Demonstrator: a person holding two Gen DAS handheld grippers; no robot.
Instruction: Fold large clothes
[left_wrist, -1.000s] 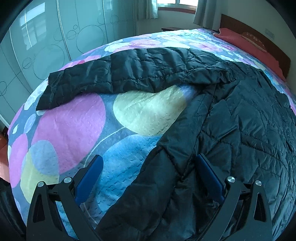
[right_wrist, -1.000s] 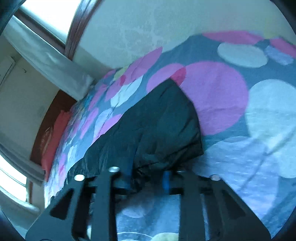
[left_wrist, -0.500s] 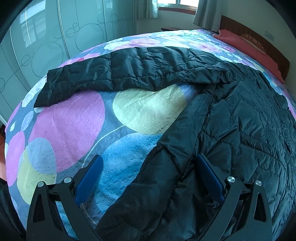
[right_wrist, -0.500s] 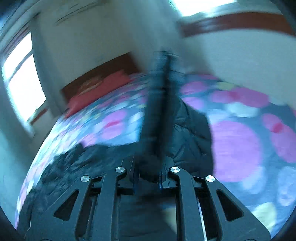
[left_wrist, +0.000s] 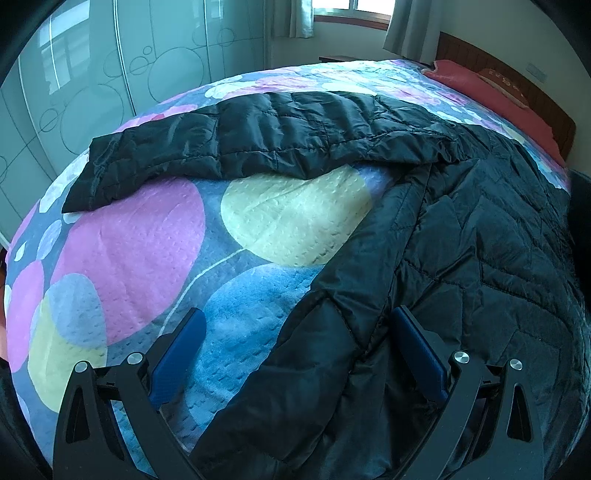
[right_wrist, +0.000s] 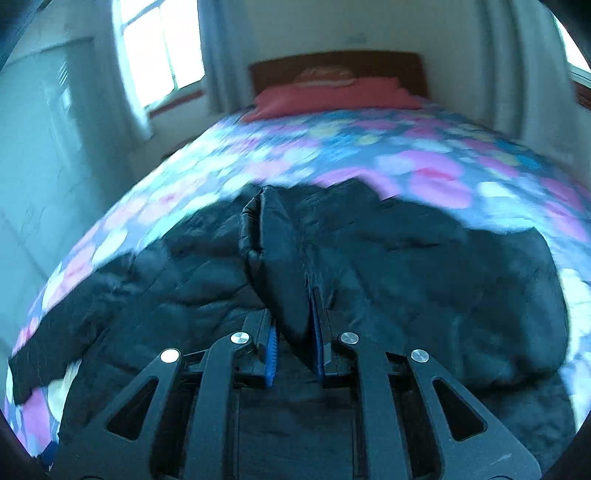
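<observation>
Left wrist view showed the bed (left_wrist: 155, 236) carrying a black quilted jacket (left_wrist: 480, 251), one sleeve (left_wrist: 258, 140) stretched left. The left gripper (left_wrist: 295, 343) hung with jaws released over the jacket's edge. The right gripper (right_wrist: 293, 345) had jaws clenched on a jacket fold (right_wrist: 280, 251).

Left gripper (left_wrist: 295, 343): jaws spread wide, blue pads (left_wrist: 181, 350) well apart, fingers pointing forward and level, nothing clamped between them. Right gripper (right_wrist: 293, 347): jaws drawn close together, blue pads (right_wrist: 272, 350) pinching a fold of the black jacket (right_wrist: 424, 266), pointing forward.
</observation>
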